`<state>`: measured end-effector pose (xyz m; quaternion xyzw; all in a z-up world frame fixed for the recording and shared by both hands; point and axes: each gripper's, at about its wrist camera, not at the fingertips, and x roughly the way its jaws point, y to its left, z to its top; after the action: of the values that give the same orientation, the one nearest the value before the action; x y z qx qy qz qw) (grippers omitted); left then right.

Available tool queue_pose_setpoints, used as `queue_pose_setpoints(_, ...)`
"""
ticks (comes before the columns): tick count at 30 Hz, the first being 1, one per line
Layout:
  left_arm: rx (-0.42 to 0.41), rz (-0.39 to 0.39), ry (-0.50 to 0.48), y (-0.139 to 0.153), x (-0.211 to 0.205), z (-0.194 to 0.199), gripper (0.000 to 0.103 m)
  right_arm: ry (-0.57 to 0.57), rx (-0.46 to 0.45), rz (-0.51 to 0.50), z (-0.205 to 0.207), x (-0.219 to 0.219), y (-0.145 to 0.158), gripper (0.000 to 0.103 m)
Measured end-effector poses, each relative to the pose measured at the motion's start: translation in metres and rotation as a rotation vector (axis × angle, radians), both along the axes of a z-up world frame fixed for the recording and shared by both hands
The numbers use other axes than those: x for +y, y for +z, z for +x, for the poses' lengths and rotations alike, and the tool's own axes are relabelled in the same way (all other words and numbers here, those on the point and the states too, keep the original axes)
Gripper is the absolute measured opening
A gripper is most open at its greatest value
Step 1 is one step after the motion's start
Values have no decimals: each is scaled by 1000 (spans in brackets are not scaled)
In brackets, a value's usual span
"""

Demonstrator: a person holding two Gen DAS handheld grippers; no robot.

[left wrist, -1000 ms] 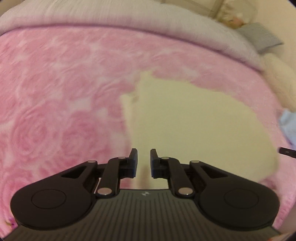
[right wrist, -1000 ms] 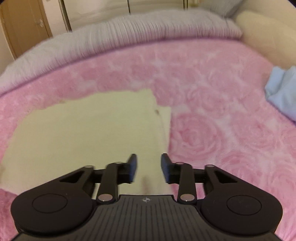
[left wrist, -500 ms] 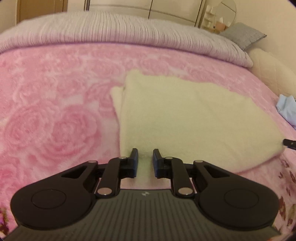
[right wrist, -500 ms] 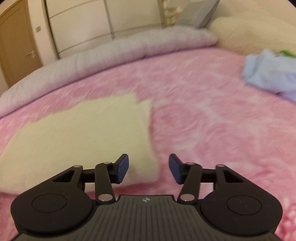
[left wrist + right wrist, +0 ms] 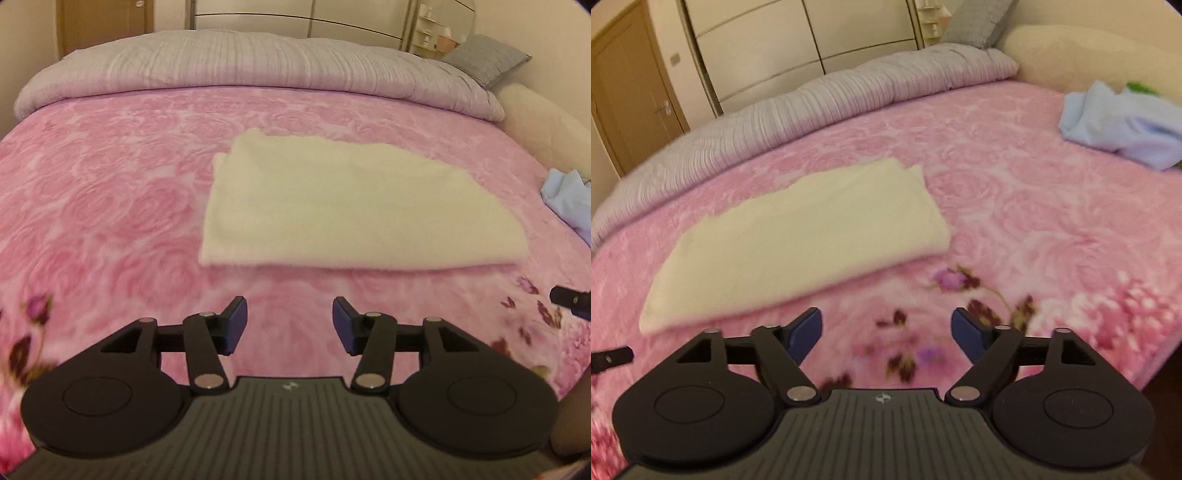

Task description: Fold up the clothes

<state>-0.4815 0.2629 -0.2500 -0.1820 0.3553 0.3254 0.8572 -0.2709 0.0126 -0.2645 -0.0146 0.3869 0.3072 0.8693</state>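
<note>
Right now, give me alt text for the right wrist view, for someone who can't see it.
A folded cream cloth lies flat on a pink rose-patterned blanket, just ahead and left of the empty right gripper, whose jaws stand wide apart. A crumpled light blue garment sits at the far right, with a grey duvet bunched along the bed's far edge.

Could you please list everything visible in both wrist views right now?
Folded garment: one, cream, flat mid-bed.
Blanket: one, pink rose-patterned, covering the bed.
Duvet: one, grey-lilac, bunched along the far edge.
Crumpled clothes: one pile, light blue, far right.
Cushion: one, grey, far corner.
Wardrobe: one, cream, behind.
Door: one, wooden, far left.
Left gripper: open, empty.
Right gripper: open, empty.
</note>
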Motion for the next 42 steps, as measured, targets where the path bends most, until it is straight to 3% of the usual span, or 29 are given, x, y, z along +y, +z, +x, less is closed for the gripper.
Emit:
queue_pose_setpoints(3, 0, 24, 15, 8, -25, -18, 54, 6, -5, -46, -26, -4, 6, 86)
queue_pose_setpoints(8, -4, 35, 14, 14, -56, -44, 56, 18, -16, -80, -63, -7, 19, 88)
queue_pose_setpoints(13, -16, 49, 18, 23, -71, -63, 58, 53, -76, -60, -91, -8, 45, 88)
queue_pose_setpoints(23, -26, 95, 30, 46, -70, -62, 61, 69, -91, -48, -82, -3, 60, 88)
queue_pose_setpoints(34, 0, 52, 20, 36, -39, -28, 61, 63, -48, -77, -44, 18, 47, 88)
queue_pose_setpoints(39, 3, 38, -32, 13, -12, -10, 63, -22, 193, 140, 5, 7, 8, 88)
queue_pose_setpoints(42, 35, 115, -109, -5, 3, 2, 62, -74, 338, 271, 34, 0, -16, 85)
